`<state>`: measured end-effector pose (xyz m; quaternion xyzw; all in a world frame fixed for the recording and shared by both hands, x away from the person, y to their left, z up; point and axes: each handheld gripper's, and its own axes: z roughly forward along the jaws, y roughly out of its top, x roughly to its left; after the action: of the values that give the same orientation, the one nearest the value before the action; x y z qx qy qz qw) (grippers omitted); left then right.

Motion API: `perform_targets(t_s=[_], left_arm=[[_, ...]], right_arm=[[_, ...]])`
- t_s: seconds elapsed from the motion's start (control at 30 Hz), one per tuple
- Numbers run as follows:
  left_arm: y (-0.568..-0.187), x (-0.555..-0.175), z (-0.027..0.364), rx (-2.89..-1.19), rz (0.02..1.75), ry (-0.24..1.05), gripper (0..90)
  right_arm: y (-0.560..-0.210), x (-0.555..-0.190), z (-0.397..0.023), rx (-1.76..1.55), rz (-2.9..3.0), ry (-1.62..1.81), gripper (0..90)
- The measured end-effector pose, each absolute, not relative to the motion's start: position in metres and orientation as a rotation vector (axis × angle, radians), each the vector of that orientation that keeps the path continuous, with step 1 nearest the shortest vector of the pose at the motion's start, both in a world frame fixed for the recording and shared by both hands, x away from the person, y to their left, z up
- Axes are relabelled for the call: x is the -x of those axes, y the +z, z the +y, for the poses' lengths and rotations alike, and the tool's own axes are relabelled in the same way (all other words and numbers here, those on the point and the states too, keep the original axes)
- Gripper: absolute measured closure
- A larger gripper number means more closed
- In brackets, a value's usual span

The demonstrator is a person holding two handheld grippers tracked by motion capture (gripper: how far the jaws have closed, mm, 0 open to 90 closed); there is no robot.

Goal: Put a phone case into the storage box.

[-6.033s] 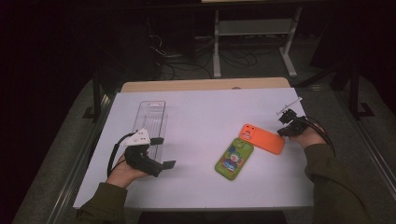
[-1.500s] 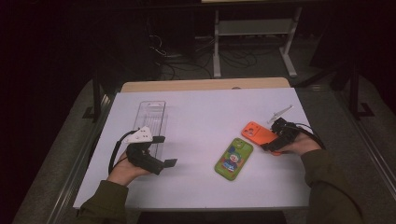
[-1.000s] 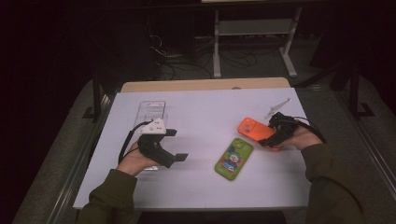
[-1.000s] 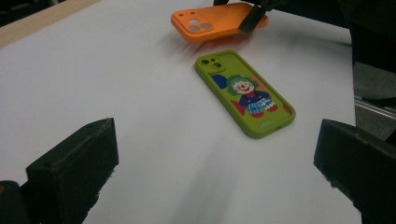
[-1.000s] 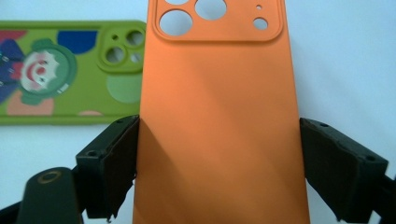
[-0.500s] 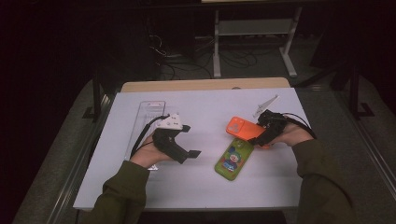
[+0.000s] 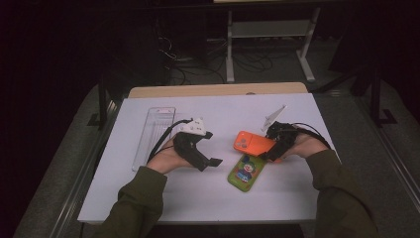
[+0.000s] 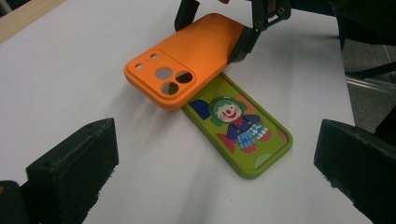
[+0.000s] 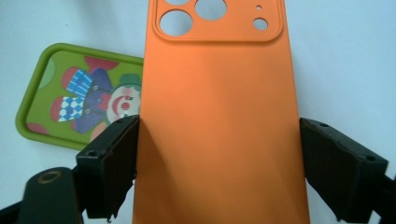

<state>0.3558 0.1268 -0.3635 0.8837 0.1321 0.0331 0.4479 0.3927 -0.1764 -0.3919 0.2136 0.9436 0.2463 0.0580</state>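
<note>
so my right gripper (image 7: 273, 147) now has the orange phone case (image 7: 252, 144) clamped across its width, fingers (image 9: 109, 156) pressed on both long edges, camera cutouts pointing away from me. a moment ago that case was lying flat over on the right part of the worktop (image 7: 163, 198); now it's lifted and carried inward, its far end hanging over the top of the green clown case (image 7: 246, 171), which still lies flat where it was. from the left gripper view the orange one looks tilted, and i can't quite tell if its lower edge actually touches the green one or just floats above it.

my left gripper (image 7: 205, 161) has slid in from beside the clear plastic tray (image 7: 153, 134) toward the middle, fingers (image 8: 74, 161) spread wide with nothing between them, aimed right at both cases.

my read: the pickup part is done, and the left side is coming in either to take the orange case or pin the green one.
</note>
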Motion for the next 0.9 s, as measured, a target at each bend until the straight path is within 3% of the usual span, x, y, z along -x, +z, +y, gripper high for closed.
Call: perform_targets(t_s=[0.9], left_arm=[[-0.370,-0.346,0.109,-2.308,0.168,0.026,0.0]], right_arm=[[-0.385,-0.364,-0.120,-0.262,2.999,0.765,15.3]])
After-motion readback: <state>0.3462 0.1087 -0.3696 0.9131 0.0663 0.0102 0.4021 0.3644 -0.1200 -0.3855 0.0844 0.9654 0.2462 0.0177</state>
